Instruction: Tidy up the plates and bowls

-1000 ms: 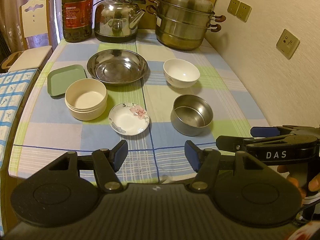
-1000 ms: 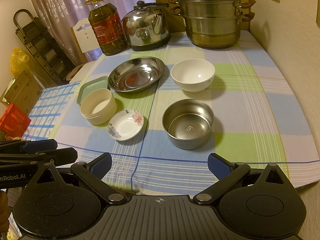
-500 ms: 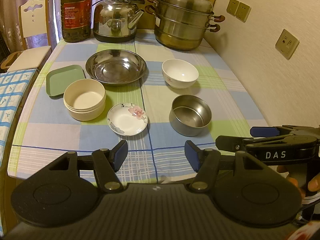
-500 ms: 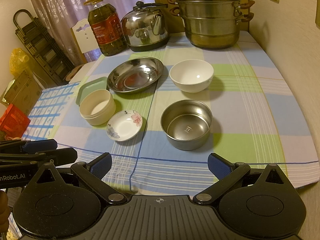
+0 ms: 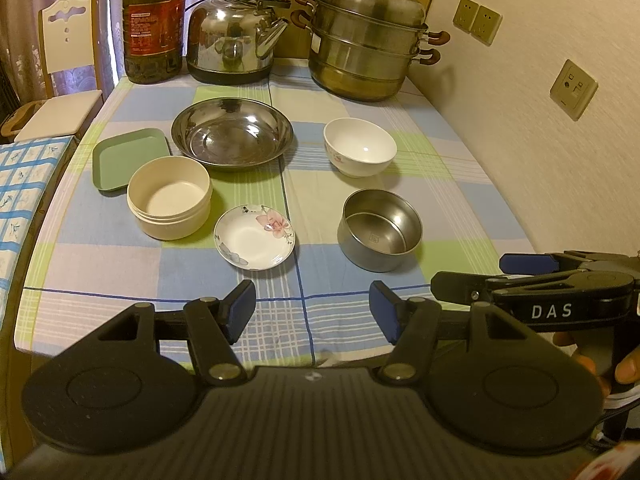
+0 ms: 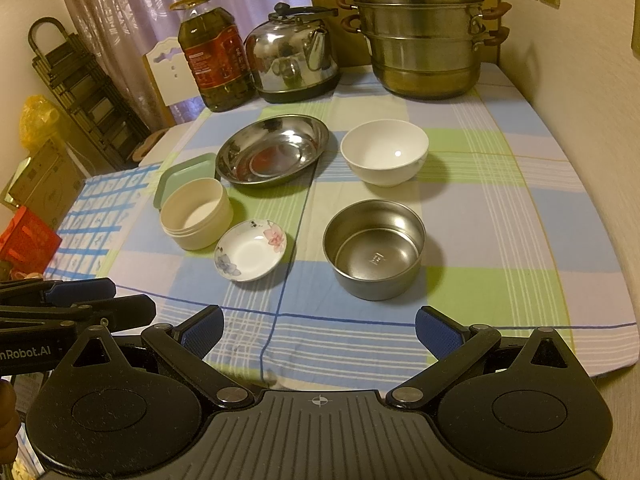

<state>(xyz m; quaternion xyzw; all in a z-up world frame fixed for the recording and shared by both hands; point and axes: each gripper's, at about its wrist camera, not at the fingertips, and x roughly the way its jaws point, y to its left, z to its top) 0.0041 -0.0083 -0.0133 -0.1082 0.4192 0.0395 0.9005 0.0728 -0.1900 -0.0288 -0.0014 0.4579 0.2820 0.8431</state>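
Note:
On the checked tablecloth lie a steel plate [image 5: 232, 136] [image 6: 272, 154], a white bowl [image 5: 359, 152] [image 6: 384, 156], a steel bowl [image 5: 380, 236] [image 6: 374, 250], a small flowered dish [image 5: 254, 237] [image 6: 250, 250], a cream round bowl [image 5: 169, 198] [image 6: 196, 220] and a green square plate [image 5: 120, 158] [image 6: 180, 174]. My left gripper [image 5: 312, 314] hangs open over the near table edge, holding nothing. Open and empty too, my right gripper [image 6: 320, 332] faces the steel bowl from the near edge.
At the table's far end stand an oil bottle [image 5: 154, 24], a steel kettle [image 5: 234, 38] and a stacked steamer pot [image 5: 368, 44]. A wall with sockets [image 5: 574, 90] runs along the right. A white chair [image 5: 66, 60] stands at the left.
Both grippers have edged slightly forward toward the table; the dishes have not moved and both grippers stay open.

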